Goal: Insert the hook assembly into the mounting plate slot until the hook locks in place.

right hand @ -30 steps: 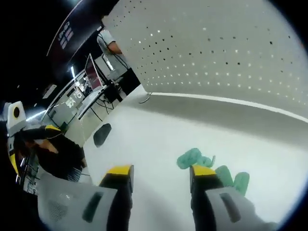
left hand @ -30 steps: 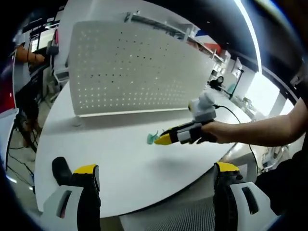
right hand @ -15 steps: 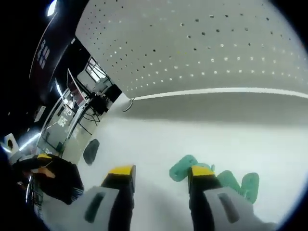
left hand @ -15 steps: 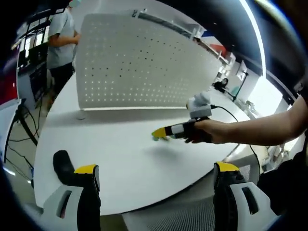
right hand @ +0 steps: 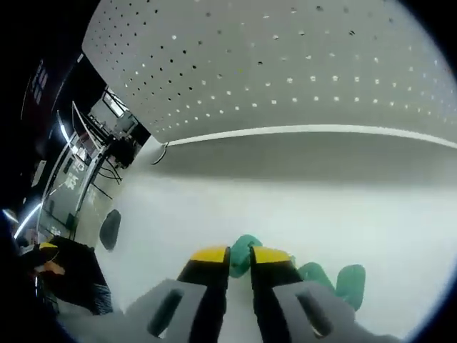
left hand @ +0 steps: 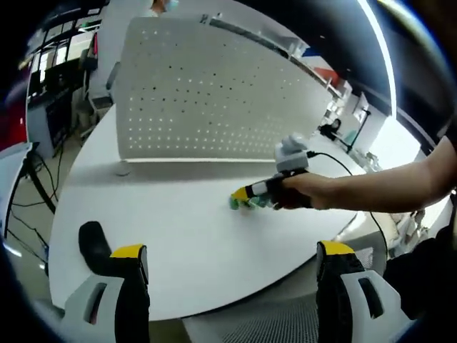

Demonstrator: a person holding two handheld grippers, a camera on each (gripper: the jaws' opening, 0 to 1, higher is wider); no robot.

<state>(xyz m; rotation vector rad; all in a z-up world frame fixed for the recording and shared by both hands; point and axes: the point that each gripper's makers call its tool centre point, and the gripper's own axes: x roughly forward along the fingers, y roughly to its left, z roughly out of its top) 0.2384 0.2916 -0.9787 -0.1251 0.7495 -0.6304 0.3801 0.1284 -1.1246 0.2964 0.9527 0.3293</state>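
A white perforated mounting plate [left hand: 207, 100] stands upright at the back of the round white table [left hand: 178, 243]. In front of it lie teal green hook pieces [left hand: 243, 204]. The right gripper [left hand: 246, 193], held by a hand, has come down on them. In the right gripper view its yellow-tipped jaws [right hand: 240, 257] are shut on one green hook piece [right hand: 247, 244], while two more green parts [right hand: 335, 280] lie just right of the jaws. The plate [right hand: 285, 64] rises beyond them. My left gripper [left hand: 232, 250] hangs open over the table's near edge with nothing between its jaws.
A small black object [left hand: 89, 239] lies on the table near the left jaw, also seen as the black object [right hand: 109, 227] at left. A small foot [left hand: 123, 170] props the plate's left corner. Desks and monitors stand beyond the table on the left.
The right gripper's jaws have shut from wide open onto a green hook piece. It dropped lower onto the table. The left gripper stays open and nearly still.
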